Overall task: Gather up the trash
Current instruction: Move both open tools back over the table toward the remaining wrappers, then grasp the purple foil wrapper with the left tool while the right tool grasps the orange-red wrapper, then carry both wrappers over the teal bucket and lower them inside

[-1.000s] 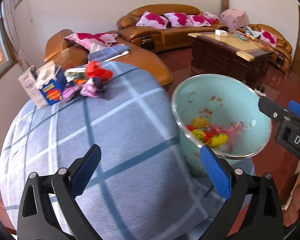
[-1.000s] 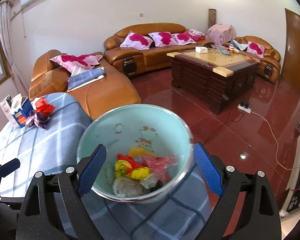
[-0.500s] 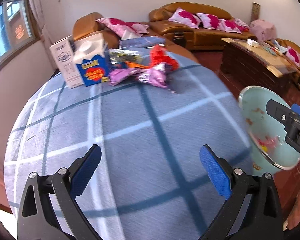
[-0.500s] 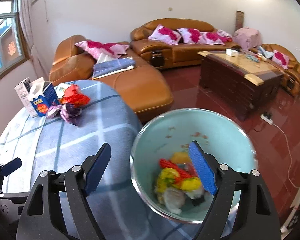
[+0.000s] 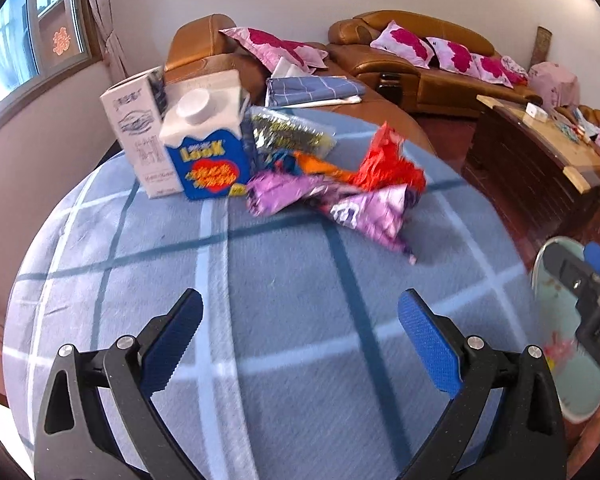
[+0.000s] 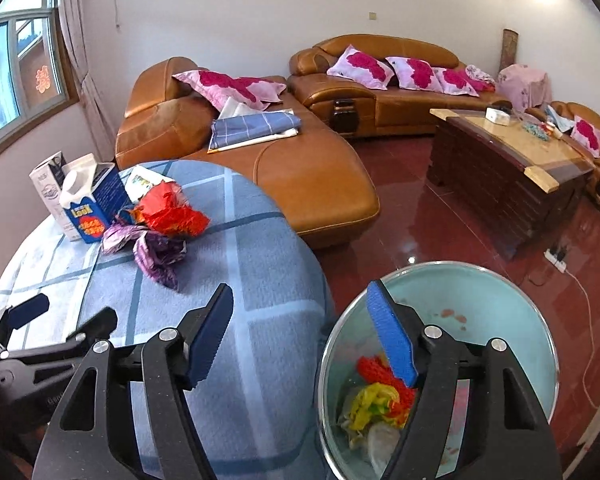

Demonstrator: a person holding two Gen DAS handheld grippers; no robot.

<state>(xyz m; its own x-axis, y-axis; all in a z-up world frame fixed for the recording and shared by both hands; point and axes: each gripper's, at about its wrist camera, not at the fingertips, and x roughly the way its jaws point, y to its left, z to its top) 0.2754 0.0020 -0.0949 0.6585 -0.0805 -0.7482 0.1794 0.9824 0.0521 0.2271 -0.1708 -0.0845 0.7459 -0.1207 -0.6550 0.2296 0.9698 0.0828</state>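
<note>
Holding one gripper in each hand, we look over a round table covered with a blue checked cloth (image 5: 284, 360). Our left gripper (image 5: 300, 340) hangs above the bare cloth with its jaws wide apart and nothing between them. Ahead of it, at the far side of the table, lies the trash that is left: a purple wrapper (image 5: 364, 210), a red wrapper (image 5: 388, 162) just behind it, and an orange wrapper (image 5: 320, 166) between them. Further left and behind stand a blue carton (image 5: 208, 156) with a white cap and a white box (image 5: 138, 128), touching each other. A shiny packet (image 5: 288, 132) lies just behind the wrappers.

Our right gripper (image 6: 300, 336) is beside the table edge, and its jaws are closing with nothing between them. Its left pad is over the cloth, its right pad is over the trash bin (image 6: 500, 312). The pale green bin stands on the floor, just beside the table and below the right finger. Inside it we see red, yellow and whitish trash (image 6: 376, 400) at the bottom. In this view the wrapper pile is ahead and to the left, well apart from the pads.
</note>
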